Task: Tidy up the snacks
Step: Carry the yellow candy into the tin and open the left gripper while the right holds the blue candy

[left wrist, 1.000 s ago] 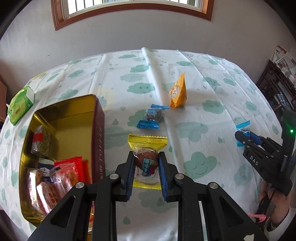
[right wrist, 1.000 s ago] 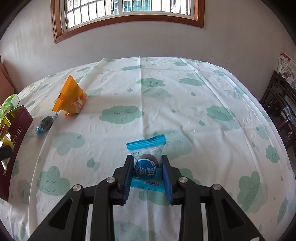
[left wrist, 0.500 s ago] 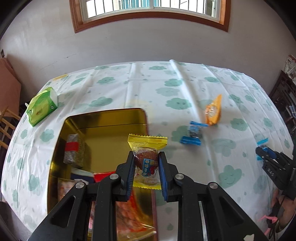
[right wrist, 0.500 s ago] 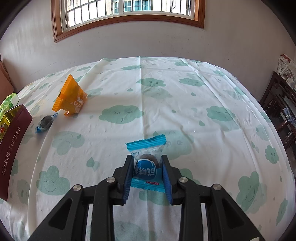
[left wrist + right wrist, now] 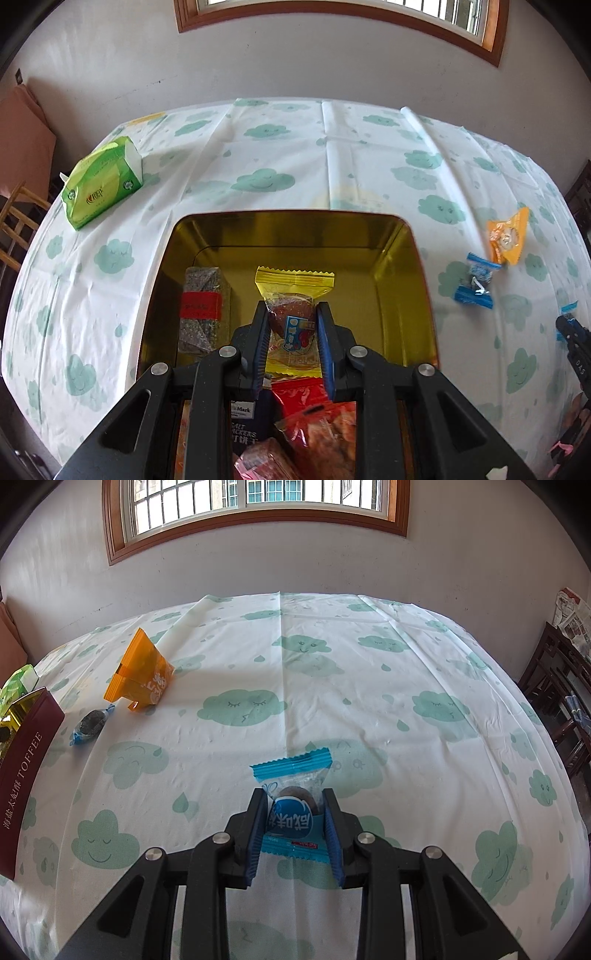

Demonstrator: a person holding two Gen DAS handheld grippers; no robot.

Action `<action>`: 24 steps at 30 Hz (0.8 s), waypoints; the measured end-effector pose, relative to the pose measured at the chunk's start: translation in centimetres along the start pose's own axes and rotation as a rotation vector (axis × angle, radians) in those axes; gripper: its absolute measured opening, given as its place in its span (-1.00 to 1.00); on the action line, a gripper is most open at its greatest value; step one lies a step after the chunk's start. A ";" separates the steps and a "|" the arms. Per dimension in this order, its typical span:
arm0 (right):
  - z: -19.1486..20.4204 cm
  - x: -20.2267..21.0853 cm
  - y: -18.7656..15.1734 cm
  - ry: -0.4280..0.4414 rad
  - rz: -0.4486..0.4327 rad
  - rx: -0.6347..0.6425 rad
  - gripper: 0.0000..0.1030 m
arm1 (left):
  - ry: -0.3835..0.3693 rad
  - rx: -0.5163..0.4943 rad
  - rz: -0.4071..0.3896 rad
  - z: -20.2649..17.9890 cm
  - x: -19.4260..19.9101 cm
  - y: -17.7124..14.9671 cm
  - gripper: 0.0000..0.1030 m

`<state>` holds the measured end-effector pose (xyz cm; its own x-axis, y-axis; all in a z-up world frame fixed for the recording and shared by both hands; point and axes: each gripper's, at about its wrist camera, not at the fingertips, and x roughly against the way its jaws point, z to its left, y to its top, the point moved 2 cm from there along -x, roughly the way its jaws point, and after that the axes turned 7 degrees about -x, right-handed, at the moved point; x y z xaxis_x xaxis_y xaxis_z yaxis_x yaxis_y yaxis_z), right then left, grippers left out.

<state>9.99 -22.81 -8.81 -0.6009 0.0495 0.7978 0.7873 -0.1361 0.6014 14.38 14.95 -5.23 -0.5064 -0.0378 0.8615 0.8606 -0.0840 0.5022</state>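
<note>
Left gripper [image 5: 291, 343] clamped on a yellow packet [image 5: 293, 295], blue ribbed pads pinching the crinkly clear film around a brown cake, serrated yellow seal sticking up. Hanging right over the open tin [image 5: 402, 266], gold and mirror-shiny inside, rounded corners. Down in the tin, nearest the camera: a glossy red bag [image 5: 317, 424], a dark cracker pack [image 5: 242, 421], a pink wrapped piece [image 5: 264, 461], all partly hidden behind the black gripper arms. Further in, on the left side of the tin, a long speckled bar [image 5: 199, 310] with a red band. Back half of the tin floor bare gold.

Right gripper [image 5: 293, 830] closed on a blue packet [image 5: 291, 812], pads squeezing its sides, round dark biscuit showing through the clear window, zigzag blue seal on top. Packet low over the tablecloth [image 5: 369, 709]; touching it or just above, cannot tell. Cloth white and creased, printed with green smiling clouds and drops.

Beyond, to the left in the right view: a small twist-wrapped candy [image 5: 90, 725], blue ends, dark middle, just beside an orange pouch [image 5: 142, 679] standing up like a wedge. Maroon outer wall of the tin at the far left edge, lettered TOFFEE.

Past the tin in the left view, a green tissue pack [image 5: 101, 184], soft and boxy, near the table edge. Plain pale wall and a wood-framed window [image 5: 255, 513] at the back.
</note>
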 end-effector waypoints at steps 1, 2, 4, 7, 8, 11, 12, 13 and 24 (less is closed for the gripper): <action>0.0 0.0 0.0 0.000 0.000 0.000 -0.40 | 0.003 -0.001 0.009 0.1 -0.3 -0.1 -0.59; 0.0 0.0 0.0 -0.001 0.000 0.001 -0.40 | 0.009 -0.002 0.018 0.2 -0.6 -0.3 -0.59; 0.0 0.0 0.0 -0.001 0.000 0.001 -0.40 | 0.021 -0.011 0.029 0.3 -1.0 -0.6 -0.59; 0.1 0.0 0.0 -0.001 0.000 0.001 -0.40 | 0.032 -0.004 0.047 0.5 -1.5 -1.0 -0.59; 0.1 0.0 0.0 -0.001 0.000 0.001 -0.40 | 0.036 -0.001 0.054 0.7 -1.7 -1.1 -0.59; 0.0 0.0 0.0 -0.002 0.000 0.001 -0.40 | 0.051 0.000 0.064 0.9 -1.9 -1.4 -0.59; 0.1 0.0 0.0 -0.002 0.000 0.002 -0.40 | 0.053 0.005 0.067 1.0 -2.0 -1.6 -0.59; 0.1 0.0 0.0 -0.003 0.000 0.002 -0.40 | 0.052 0.008 0.069 1.0 -2.0 -1.7 -0.59; 0.1 0.0 0.1 -0.004 0.000 0.002 -0.40 | 0.057 -0.015 0.085 0.5 -2.0 -1.8 -0.49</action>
<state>10.07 -22.74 -8.80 -0.6002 0.0536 0.7980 0.7876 -0.1339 0.6014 13.90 15.71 -7.79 -0.4346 -0.1023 0.8948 0.8998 -0.0931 0.4263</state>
